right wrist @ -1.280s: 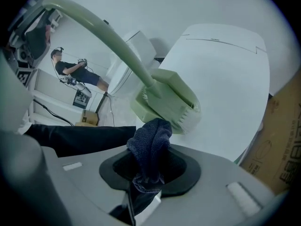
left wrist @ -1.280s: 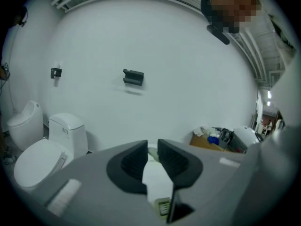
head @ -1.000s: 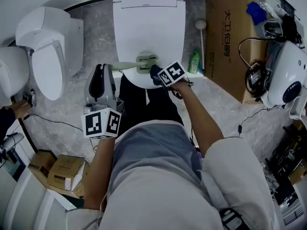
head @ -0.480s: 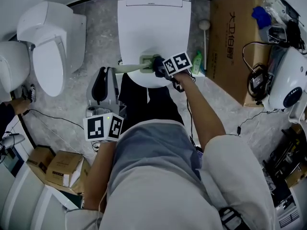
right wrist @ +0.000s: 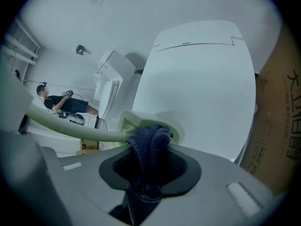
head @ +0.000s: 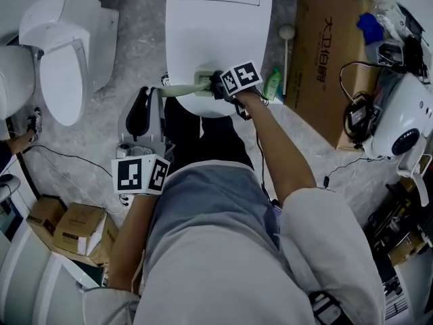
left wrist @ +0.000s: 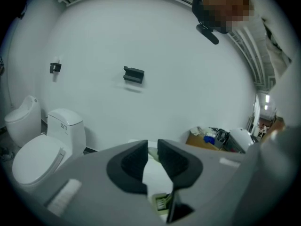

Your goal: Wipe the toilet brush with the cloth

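Navy cloth [right wrist: 150,142], pinched tight in the right gripper [right wrist: 149,171], presses the toilet brush [right wrist: 75,132] head over the toilet lid [right wrist: 202,79]. The left gripper [left wrist: 152,155] has its fingers clamped on the handle. Hard rubbing could twist that handle loose.

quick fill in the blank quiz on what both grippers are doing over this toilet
1. The right gripper is shut on a dark blue ____.
2. The left gripper holds the pale green toilet brush by its ____.
3. The brush head sits over the white toilet lid, which is ____.
4. The green bottle stands on the floor beside the brown ____ box.
Missing words: cloth, handle, closed, cardboard.
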Tool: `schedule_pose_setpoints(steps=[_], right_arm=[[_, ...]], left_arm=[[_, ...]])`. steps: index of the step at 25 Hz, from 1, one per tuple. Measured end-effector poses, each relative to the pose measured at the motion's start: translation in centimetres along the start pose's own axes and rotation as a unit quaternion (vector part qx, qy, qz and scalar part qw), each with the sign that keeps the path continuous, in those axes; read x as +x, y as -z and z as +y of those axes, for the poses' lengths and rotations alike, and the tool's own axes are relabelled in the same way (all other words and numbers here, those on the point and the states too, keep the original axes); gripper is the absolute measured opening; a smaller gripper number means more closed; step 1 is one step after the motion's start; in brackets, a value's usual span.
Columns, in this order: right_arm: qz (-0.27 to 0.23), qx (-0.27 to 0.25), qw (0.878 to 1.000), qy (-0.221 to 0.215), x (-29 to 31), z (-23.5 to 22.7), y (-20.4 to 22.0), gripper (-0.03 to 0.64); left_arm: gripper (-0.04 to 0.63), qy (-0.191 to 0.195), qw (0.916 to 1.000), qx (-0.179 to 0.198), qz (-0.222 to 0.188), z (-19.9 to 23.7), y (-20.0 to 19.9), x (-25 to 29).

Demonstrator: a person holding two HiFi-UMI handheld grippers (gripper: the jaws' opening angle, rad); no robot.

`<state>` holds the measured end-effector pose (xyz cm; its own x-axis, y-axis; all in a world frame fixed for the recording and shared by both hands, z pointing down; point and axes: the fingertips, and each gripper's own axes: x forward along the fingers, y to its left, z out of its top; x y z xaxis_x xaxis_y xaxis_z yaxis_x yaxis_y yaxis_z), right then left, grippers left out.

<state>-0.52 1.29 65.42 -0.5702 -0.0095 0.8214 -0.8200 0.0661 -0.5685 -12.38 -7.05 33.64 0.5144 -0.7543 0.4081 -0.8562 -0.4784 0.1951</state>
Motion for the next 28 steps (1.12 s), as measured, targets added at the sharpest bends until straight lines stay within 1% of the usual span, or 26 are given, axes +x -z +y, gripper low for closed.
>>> schedule_pose_setpoints(steps=[4, 9, 11, 14, 21, 28], right_arm=[[0.001, -0.004, 1.0, -0.002, -0.6, 0.7, 0.3, 0.115], [0.003, -0.012, 1.0, -0.014, -0.5, 1.9, -0.2, 0.117], [0.004, -0.007, 1.0, -0.022, -0.7, 1.8, -0.1, 0.117], [-0.002, 0.009, 0.999, -0.035, -1.2, 2.0, -0.4, 0.117], [-0.02, 0.02, 0.998, -0.048, -1.8, 2.6, -0.4, 0.117], [-0.034, 0.016, 0.998, -0.054, -3.2, 3.0, -0.8, 0.117]], left_arm=[[0.0, -0.007, 0.9999, 0.0, -0.01, -0.1, 0.0, 0.0], [0.0, 0.0, 0.9998, -0.003, -0.019, 0.2, -0.3, 0.2], [0.0, 0.003, 0.9998, -0.006, -0.018, 0.2, -0.1, 0.2], [0.0, 0.009, 0.9998, -0.006, -0.019, 0.2, -0.2, 0.4], [0.0, 0.011, 0.9997, -0.012, -0.019, 0.2, -0.1, 0.5], [0.0, 0.011, 0.9995, -0.018, -0.023, 0.1, 0.0, 0.5]])
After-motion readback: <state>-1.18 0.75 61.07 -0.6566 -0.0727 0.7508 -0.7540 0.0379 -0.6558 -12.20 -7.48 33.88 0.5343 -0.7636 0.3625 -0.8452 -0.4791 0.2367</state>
